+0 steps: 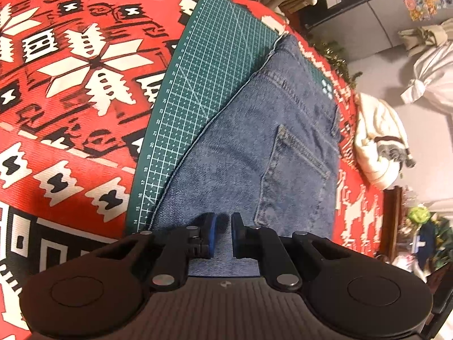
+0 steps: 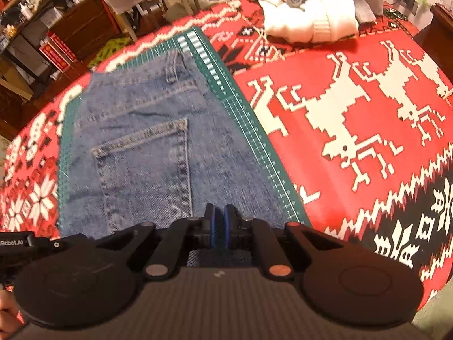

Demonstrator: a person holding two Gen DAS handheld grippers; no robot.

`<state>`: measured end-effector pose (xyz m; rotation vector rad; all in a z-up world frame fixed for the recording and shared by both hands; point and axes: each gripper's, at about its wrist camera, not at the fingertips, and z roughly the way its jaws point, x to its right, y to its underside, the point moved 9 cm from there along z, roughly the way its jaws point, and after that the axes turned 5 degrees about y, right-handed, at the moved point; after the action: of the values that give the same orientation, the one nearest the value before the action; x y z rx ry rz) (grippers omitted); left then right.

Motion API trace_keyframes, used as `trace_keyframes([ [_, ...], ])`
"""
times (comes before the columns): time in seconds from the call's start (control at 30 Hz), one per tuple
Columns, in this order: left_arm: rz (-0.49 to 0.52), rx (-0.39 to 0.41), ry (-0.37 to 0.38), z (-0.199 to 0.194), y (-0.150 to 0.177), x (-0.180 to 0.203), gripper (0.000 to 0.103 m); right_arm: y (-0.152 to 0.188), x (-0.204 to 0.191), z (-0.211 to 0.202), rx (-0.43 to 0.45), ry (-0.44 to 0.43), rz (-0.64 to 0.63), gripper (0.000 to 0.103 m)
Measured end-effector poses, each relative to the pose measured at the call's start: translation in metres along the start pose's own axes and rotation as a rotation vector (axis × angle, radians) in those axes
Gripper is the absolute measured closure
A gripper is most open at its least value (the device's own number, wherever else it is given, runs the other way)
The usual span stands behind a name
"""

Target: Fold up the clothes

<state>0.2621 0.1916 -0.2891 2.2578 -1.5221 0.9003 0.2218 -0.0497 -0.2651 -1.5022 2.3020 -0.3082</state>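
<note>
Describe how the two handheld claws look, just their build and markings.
Both are matte black plastic. The left claw has two short fingers with blue pads, driven by linkage arms with silver pivot pins, flanked by round black discs over a ribbed grey body. The right claw matches it, though one of its pivot pins looks copper-toned. White "Robot.AI" lettering shows at the right view's left edge. No cables show.

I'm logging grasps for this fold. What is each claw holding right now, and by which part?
The right claw is shut, apparently pinching the near edge of the jeans. The left claw is slightly open over the jeans, gripping nothing.
</note>
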Motion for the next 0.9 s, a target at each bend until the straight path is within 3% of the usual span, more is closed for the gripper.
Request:
trace_keyframes([
  [0.23,-0.035,0.022,0.047,-0.005,-0.010,-0.002,0.094,-0.017,-0.027,-0.008,0.040,-0.101,-0.007,0.096],
  [0.33,-0.049,0.018,0.052,-0.003,-0.012,-0.005,0.094,-0.020,-0.043,0.000,0.010,-0.130,-0.018,0.097],
  [0.5,-0.064,0.009,0.057,0.000,-0.014,-0.009,0.094,-0.011,-0.066,0.023,-0.044,-0.114,-0.075,0.097],
  [0.57,-0.071,0.002,0.056,0.001,-0.013,-0.010,0.094,-0.008,-0.067,0.030,-0.053,-0.102,-0.085,0.103],
  [0.9,-0.107,-0.006,0.072,0.000,-0.013,-0.015,0.094,-0.004,-0.059,0.020,-0.067,-0.123,-0.085,0.101],
])
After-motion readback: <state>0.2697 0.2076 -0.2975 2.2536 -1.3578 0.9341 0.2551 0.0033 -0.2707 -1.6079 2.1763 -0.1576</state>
